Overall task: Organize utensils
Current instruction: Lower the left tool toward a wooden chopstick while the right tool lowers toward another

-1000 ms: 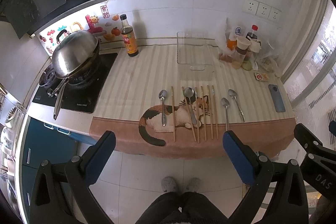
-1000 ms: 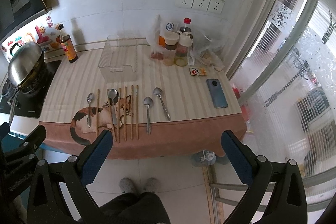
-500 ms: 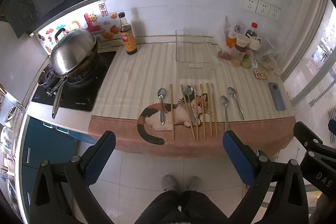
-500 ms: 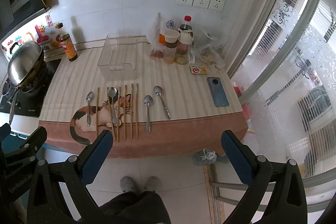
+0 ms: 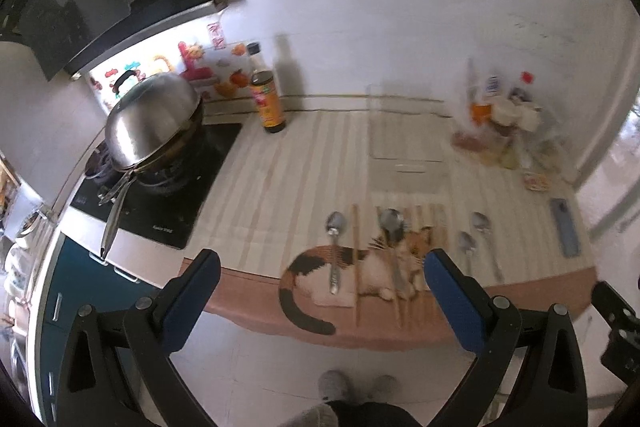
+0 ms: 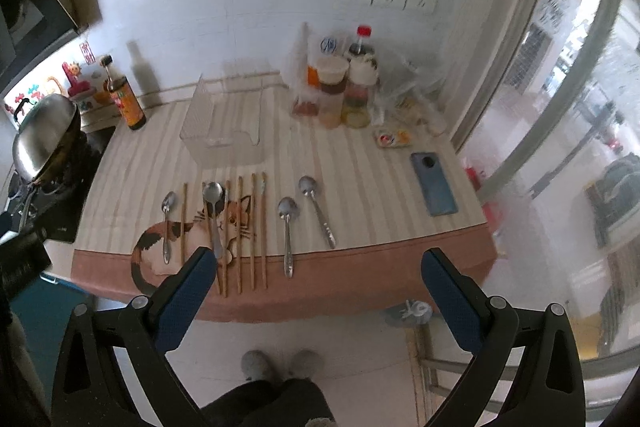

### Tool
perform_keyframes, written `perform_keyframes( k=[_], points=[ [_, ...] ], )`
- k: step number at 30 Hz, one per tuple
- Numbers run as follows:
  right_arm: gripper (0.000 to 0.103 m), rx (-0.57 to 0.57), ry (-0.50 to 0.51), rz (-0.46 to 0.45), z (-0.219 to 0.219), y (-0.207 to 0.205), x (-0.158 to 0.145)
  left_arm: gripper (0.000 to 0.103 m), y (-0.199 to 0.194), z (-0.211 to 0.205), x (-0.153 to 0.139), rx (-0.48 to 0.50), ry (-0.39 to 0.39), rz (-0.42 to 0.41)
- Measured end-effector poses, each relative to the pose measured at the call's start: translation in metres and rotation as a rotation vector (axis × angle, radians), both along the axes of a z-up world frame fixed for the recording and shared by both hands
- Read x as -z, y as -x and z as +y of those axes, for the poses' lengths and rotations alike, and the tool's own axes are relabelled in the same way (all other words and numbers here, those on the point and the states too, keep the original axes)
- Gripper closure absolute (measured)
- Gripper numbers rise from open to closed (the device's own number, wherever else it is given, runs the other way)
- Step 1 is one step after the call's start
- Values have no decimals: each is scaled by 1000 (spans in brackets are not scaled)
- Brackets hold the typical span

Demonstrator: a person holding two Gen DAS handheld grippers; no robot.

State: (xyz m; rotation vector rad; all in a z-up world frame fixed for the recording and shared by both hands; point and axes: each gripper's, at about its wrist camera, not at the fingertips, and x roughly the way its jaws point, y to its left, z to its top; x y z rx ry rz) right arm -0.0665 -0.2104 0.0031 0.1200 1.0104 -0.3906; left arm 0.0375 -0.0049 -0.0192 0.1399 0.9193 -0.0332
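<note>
Several metal spoons (image 6: pixel 287 227) and wooden chopsticks (image 6: pixel 253 227) lie in a row on a striped cloth with a cat picture (image 6: pixel 192 231). A clear plastic tray (image 6: pixel 224 115) stands behind them near the wall. The spoons (image 5: pixel 334 247), chopsticks (image 5: pixel 355 259) and tray (image 5: pixel 404 131) also show in the left wrist view. My left gripper (image 5: pixel 320 291) is open and empty, above the counter's front edge. My right gripper (image 6: pixel 316 291) is open and empty, also in front of the counter.
A lidded steel wok (image 5: pixel 154 123) sits on the stove at left. A sauce bottle (image 6: pixel 126 99) stands by the wall. Jars and bottles (image 6: pixel 340 87) cluster at back right. A blue phone (image 6: pixel 434 183) and a small packet (image 6: pixel 394 138) lie at right.
Both grippers have moved closer to the counter; the utensils look larger. The left view has swung left and blurred. No utensil has moved.
</note>
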Motion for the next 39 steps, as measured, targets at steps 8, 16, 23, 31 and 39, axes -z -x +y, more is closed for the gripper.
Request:
perform_keyframes(
  k=[8, 16, 23, 31, 39],
  points=[
    [42, -56, -94, 78, -15, -57, 75, 0, -44, 3, 67, -69, -87, 121],
    [60, -59, -247, 203, -25, -111, 152, 29, -95, -17, 174, 33, -10, 431],
    [60, -44, -319, 344, -28, -157, 227, 49, -124, -30, 251, 85, -11, 598],
    [62, -33, -300, 392, -21, -195, 273, 75, -138, -37, 263, 101, -28, 585],
    [96, -55, -184, 460, -4, -197, 296, 96, -140, -42, 252, 123, -40, 565]
  ],
)
